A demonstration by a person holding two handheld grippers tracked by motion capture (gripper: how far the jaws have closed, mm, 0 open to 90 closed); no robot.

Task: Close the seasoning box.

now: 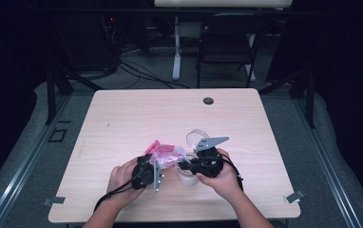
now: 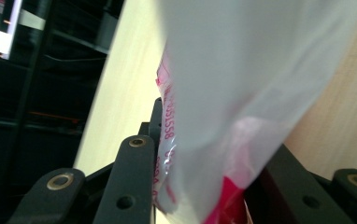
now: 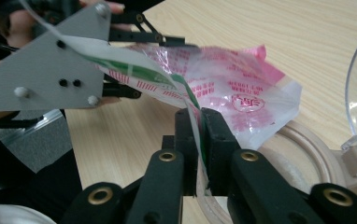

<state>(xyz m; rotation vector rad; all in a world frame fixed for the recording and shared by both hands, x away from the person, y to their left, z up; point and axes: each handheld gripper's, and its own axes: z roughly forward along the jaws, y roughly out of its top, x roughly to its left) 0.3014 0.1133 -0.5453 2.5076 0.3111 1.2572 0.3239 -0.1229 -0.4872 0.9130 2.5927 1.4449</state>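
Observation:
A pink and white plastic bag (image 1: 166, 154) hangs between my two grippers over the near middle of the table. My left gripper (image 1: 150, 160) holds one end. In the left gripper view the bag (image 2: 223, 93) is pressed between the jaws of the left gripper (image 2: 204, 158). My right gripper (image 3: 200, 116) is shut on a thin white and green strip (image 3: 134, 65) along the bag's edge. The strip runs up and left across the left gripper's grey plate (image 3: 46, 70). The printed bag (image 3: 232, 88) lies just beyond the right jaws.
A clear jar (image 1: 187, 178) with a pale wooden rim (image 3: 307, 144) stands under my right hand, its clear hinged lid (image 1: 195, 137) open. A black grommet (image 1: 208, 100) sits near the table's far edge. A chair (image 1: 227, 47) stands beyond the table.

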